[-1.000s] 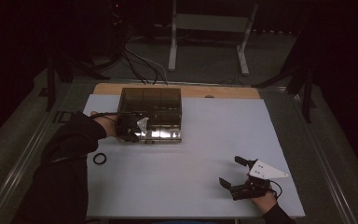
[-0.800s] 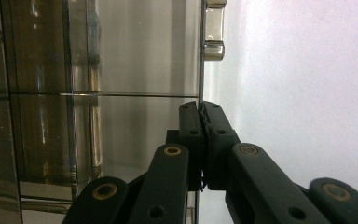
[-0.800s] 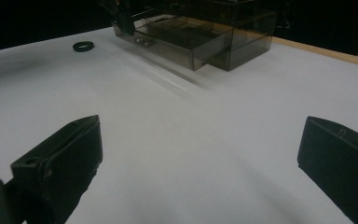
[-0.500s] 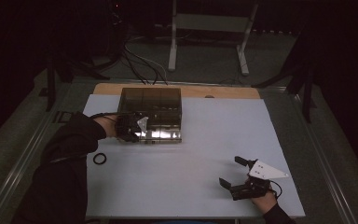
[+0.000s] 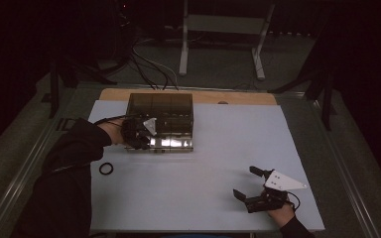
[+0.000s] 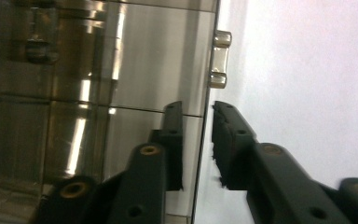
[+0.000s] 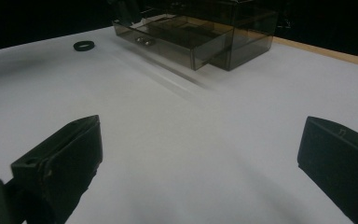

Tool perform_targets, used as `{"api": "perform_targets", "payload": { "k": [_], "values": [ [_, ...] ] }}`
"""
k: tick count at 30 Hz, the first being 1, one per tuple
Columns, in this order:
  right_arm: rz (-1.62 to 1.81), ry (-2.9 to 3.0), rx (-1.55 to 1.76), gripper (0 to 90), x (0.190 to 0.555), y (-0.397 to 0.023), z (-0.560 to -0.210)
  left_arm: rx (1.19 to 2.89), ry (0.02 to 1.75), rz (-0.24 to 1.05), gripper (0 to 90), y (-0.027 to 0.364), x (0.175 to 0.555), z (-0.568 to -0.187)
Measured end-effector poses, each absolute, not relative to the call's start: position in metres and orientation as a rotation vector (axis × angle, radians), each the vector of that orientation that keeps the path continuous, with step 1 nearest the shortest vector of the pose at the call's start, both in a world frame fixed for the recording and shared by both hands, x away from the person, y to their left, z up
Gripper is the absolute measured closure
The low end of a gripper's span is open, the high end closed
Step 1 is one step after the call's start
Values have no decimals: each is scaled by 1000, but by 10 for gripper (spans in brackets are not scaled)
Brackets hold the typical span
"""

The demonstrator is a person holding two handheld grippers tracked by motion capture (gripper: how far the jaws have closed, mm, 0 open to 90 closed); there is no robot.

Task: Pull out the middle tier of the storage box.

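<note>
One drawer [image 7: 177, 44] sits pulled out, left gripper [image 6: 198, 140] jaws just loosened off its front edge, right gripper [image 5: 252, 184] jaws wide and idle.

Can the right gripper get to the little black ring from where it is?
Probably yes. The right gripper is open and holds nothing, and only bare white table lies between it and the ring. It would have to cross toward the left sleeve.

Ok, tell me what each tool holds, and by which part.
Nothing. The left tool has just been opening, its jaws straddling the front wall of the smoky clear plastic drawer box without pressing. The right tool is open, empty.
</note>
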State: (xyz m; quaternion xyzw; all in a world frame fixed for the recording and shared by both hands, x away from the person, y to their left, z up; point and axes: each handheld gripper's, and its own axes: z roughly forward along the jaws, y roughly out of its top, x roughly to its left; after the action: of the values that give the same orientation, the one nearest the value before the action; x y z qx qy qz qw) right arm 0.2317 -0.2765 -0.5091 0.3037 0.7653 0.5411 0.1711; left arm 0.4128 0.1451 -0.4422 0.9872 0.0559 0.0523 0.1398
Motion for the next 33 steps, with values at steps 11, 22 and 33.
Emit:
{"api": "perform_targets", "payload": {
  "k": [11,22,33],
  "values": [
    [1535,2173,864,0,232,-276,-509,2689,295,154,590,157,413,-432],
    [1536,2171,860,0,232,-276,-509,2595,441,139,261,165,412,-434],
    [1534,2175,857,0,233,-275,-509,2516,474,115,35,167,407,-428]
  ]
}}
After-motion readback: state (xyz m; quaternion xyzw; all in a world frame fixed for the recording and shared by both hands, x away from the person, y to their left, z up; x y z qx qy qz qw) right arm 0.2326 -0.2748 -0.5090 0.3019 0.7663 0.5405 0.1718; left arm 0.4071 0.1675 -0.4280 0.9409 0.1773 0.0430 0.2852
